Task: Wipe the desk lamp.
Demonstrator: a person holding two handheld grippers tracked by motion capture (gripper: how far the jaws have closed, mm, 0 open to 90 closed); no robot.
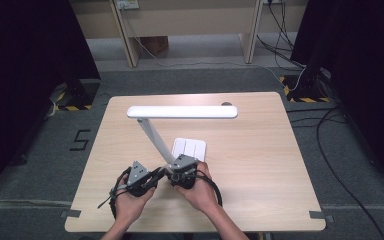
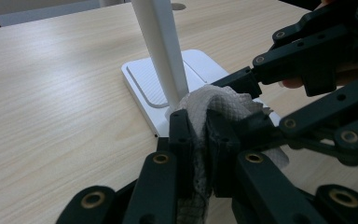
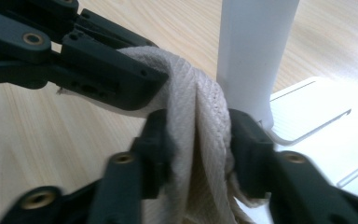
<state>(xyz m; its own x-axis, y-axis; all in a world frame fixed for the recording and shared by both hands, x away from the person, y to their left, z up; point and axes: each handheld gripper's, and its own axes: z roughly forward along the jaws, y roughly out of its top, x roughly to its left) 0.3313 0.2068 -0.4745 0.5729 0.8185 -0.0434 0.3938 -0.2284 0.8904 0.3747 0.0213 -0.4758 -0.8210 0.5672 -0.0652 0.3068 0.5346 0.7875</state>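
Observation:
A white desk lamp stands on the table: a long flat head (image 1: 182,111), a slanted arm (image 1: 155,137) and a flat base (image 1: 190,148). Both grippers meet at the foot of the arm. In the left gripper view, my left gripper (image 2: 198,121) is shut on a bunched white cloth (image 2: 223,105) beside the lamp arm (image 2: 163,46). My right gripper (image 2: 247,105) comes in from the right onto the same cloth. In the right gripper view, my right gripper (image 3: 198,126) has the folded cloth (image 3: 196,98) pinched between its pads, beside the arm (image 3: 254,46).
The light wooden table (image 1: 260,165) has bare room to the right and left of the lamp. The lamp head overhangs the far half. Beyond the table are grey floor, cables (image 1: 325,130) and wooden furniture legs (image 1: 130,45).

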